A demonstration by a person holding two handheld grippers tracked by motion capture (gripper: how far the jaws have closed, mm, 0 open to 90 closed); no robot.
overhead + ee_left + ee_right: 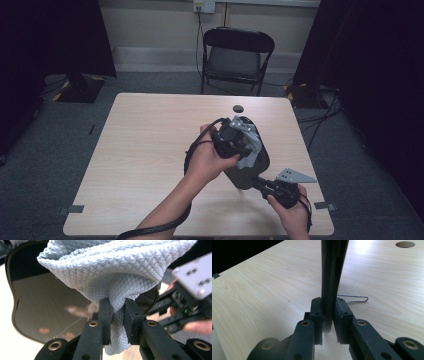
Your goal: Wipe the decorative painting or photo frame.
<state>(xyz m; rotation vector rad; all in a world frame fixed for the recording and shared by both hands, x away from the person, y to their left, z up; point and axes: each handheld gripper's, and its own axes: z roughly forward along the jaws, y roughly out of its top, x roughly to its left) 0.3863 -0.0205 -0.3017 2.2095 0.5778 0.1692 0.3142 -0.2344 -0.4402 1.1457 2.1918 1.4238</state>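
Observation:
A dark glossy mirror-like panel is held upright above the wooden table, right of centre. My right gripper is shut on its lower edge, and the thin black rim stands between the pads. My left gripper is shut on a grey waffle-weave cloth. The bunched cloth lies against the panel's reflective face. Cloth fabric fills the gap between the left gripper's pads and hangs below them.
A thin wire loop shows on the tabletop behind the panel. A round cable hole sits near the table's far edge. A black folding chair stands beyond the table, and dark curtains flank both sides.

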